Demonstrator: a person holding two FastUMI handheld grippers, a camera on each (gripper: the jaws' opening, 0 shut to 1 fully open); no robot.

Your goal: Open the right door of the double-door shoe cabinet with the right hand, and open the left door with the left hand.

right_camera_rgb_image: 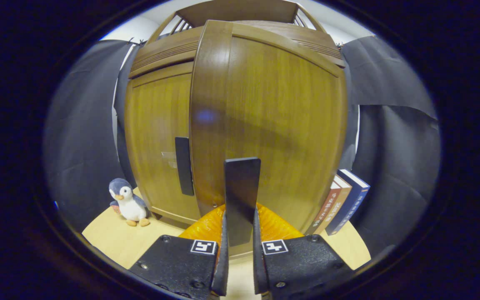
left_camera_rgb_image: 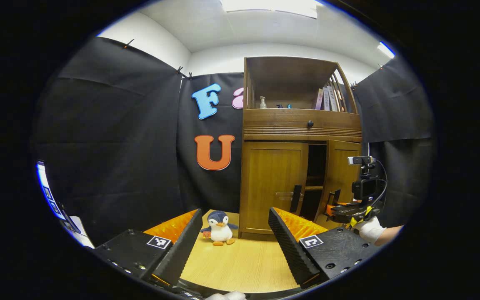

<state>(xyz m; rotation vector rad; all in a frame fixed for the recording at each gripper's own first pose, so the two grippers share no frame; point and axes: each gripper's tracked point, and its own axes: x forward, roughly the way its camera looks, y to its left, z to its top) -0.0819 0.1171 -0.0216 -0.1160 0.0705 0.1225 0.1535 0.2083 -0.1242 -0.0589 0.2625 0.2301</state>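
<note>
The wooden shoe cabinet (left_camera_rgb_image: 302, 125) stands at the back of the table. Its right door (left_camera_rgb_image: 342, 175) is swung partly out, leaving a dark gap. My right gripper (left_camera_rgb_image: 335, 204), held by a gloved hand, is at that door's handle. In the right gripper view the right door (right_camera_rgb_image: 273, 125) looms close, and my right gripper (right_camera_rgb_image: 238, 246) is shut on its dark vertical handle (right_camera_rgb_image: 242, 196). The left door (left_camera_rgb_image: 273, 183) is shut, with its dark handle (left_camera_rgb_image: 296, 198) at its inner edge; left door (right_camera_rgb_image: 156, 137) and handle (right_camera_rgb_image: 184, 166) also appear here. My left gripper (left_camera_rgb_image: 233, 241) hangs open, well short of the cabinet.
A plush penguin (left_camera_rgb_image: 219, 228) sits on the wooden tabletop (left_camera_rgb_image: 244, 262) left of the cabinet. Several books (right_camera_rgb_image: 342, 202) lean beside the cabinet's right side. Bottles and books stand on the cabinet's upper shelf (left_camera_rgb_image: 294, 104). Black cloth walls surround the booth.
</note>
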